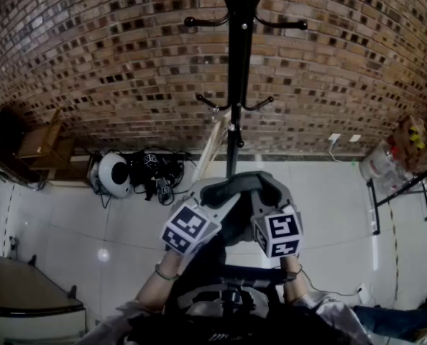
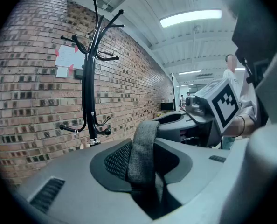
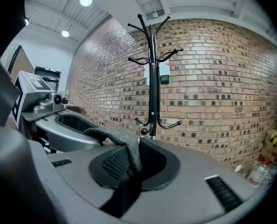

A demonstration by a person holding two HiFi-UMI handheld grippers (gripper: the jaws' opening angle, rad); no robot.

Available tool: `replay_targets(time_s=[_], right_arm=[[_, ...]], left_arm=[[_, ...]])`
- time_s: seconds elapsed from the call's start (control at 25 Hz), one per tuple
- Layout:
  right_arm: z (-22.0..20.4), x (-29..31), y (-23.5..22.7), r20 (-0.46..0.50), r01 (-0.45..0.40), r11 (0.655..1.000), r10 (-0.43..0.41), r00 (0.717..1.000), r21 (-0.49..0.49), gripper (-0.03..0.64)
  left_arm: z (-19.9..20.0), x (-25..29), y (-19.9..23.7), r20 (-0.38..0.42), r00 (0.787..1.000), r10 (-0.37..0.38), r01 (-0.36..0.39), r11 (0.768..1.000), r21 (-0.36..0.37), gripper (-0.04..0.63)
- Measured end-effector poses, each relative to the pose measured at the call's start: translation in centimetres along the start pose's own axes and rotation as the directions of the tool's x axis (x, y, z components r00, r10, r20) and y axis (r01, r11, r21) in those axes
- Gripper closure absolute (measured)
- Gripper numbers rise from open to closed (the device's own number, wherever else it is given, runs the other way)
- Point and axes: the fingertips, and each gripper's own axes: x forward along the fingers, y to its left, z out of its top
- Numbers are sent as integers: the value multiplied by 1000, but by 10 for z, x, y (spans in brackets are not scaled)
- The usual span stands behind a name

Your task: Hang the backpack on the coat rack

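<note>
A black coat rack (image 1: 239, 85) stands against the brick wall, straight ahead of me. I hold both grippers up side by side in front of its pole. A grey backpack strap (image 1: 235, 185) arches between them. My left gripper (image 1: 215, 196) is shut on one end of that strap (image 2: 143, 143), and my right gripper (image 1: 260, 196) is shut on the other end (image 3: 124, 143). The dark backpack (image 1: 228, 279) hangs below the grippers, close to my body. In both gripper views the rack (image 2: 88, 92) (image 3: 152, 78) rises just beyond the jaws, its hooks bare.
A white helmet (image 1: 114, 173) and tangled black gear (image 1: 156, 171) lie on the floor left of the rack's base. Wooden furniture (image 1: 44, 146) stands far left, a plastic bag (image 1: 380, 165) and metal frame (image 1: 400, 192) right. A counter edge (image 1: 19, 293) is at bottom left.
</note>
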Motion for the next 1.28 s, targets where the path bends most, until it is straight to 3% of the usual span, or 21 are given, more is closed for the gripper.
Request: replay_targets(time_s=[0.72,1.12,1.28], right_arm=[[19,113,-54,-51,46,999,-45,998,13,569],[16,151,-74,-61,35,999,-33,998,24,569],[4,165,-77,-94,52,999,-52,994,3,569]], left_arm=[[7,76,104,-60,995,-78,79,997,14,462],[2,99,128,-50,983,-179,177,983,-43,459],[-16,113,138,-107,980,-168,164,986,-42,460]])
